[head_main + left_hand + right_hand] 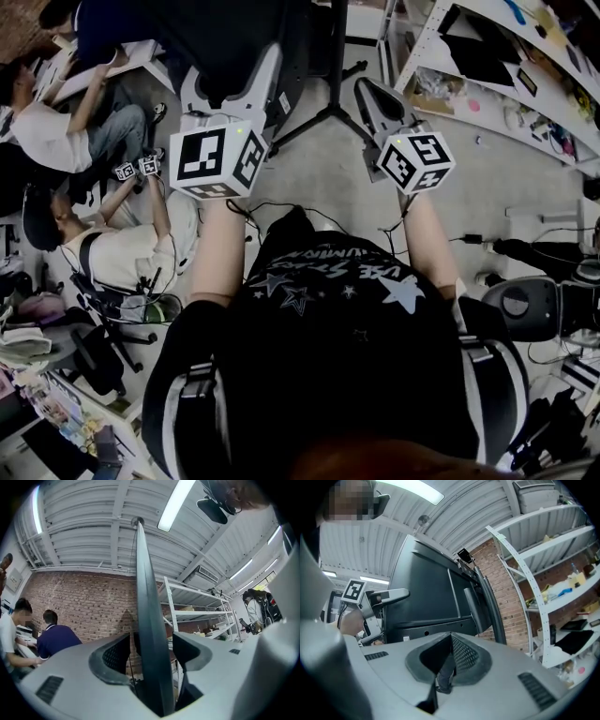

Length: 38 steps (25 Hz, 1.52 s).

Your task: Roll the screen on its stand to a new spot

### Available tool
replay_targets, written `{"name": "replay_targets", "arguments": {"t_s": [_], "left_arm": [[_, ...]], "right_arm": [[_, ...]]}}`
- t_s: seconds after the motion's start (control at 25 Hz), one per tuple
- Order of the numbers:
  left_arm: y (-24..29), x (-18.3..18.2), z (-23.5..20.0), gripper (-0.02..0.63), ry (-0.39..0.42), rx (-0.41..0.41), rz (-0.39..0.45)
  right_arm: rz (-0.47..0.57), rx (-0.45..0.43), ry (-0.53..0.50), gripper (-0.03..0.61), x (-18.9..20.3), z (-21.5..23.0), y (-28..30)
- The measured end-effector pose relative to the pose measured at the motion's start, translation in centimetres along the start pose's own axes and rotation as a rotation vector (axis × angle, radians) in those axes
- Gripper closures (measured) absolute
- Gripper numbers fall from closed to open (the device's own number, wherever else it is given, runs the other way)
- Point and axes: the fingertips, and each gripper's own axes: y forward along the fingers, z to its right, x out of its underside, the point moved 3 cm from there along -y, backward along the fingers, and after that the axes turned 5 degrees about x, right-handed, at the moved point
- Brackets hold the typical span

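The screen [225, 28] is a big black panel at the top of the head view, on a black stand [330, 84] with splayed legs on the floor. My left gripper [230, 80] reaches up to the panel. In the left gripper view the screen's thin edge [145, 597] runs upright between the jaws of my left gripper [151, 651], with a narrow gap on each side; the gripper is open. My right gripper [375, 94] sits right of the stand. In the right gripper view my right gripper [451, 641] has its tips together and the screen's back [426, 592] is ahead to the left.
Seated people [56, 131] work at desks on the left, with an office chair [98, 356] behind them. White shelving [506, 66] lines the right side. Cables [469, 239] and dark equipment [544, 300] lie on the floor at the right. A brick wall [79, 602] stands beyond the screen.
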Motion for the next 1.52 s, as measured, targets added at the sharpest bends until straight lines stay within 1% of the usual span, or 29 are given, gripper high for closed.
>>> {"name": "replay_targets", "arguments": {"t_s": [0.08,0.12,0.56,0.92,1.24,1.52], "left_arm": [[0.0,-0.1,-0.2,0.351,0.002,-0.009,-0.004],[0.0,-0.1,-0.3,0.367,0.0,-0.012,-0.005],[0.3,0.0,-0.1,0.379,-0.018,-0.022,-0.024],[-0.2,-0.1,-0.1,0.385,-0.033,-0.046,-0.004],[-1.7,-0.6,0.0,0.39,-0.045,-0.084,-0.003],[-3.9,-1.3,0.3,0.393,-0.03,-0.099,-0.009]], "right_arm": [[0.005,-0.003,-0.006,0.571,-0.3,-0.1,0.3],[0.007,-0.004,-0.007,0.571,-0.4,-0.1,0.3],[0.018,-0.008,-0.025,0.572,-1.2,-0.6,0.7],[0.007,-0.006,-0.017,0.572,-0.9,-1.5,-0.4],[0.0,-0.01,-0.009,0.571,-0.8,-1.9,-2.4],[-0.012,-0.026,0.008,0.571,-0.2,-3.2,-4.5]]}}
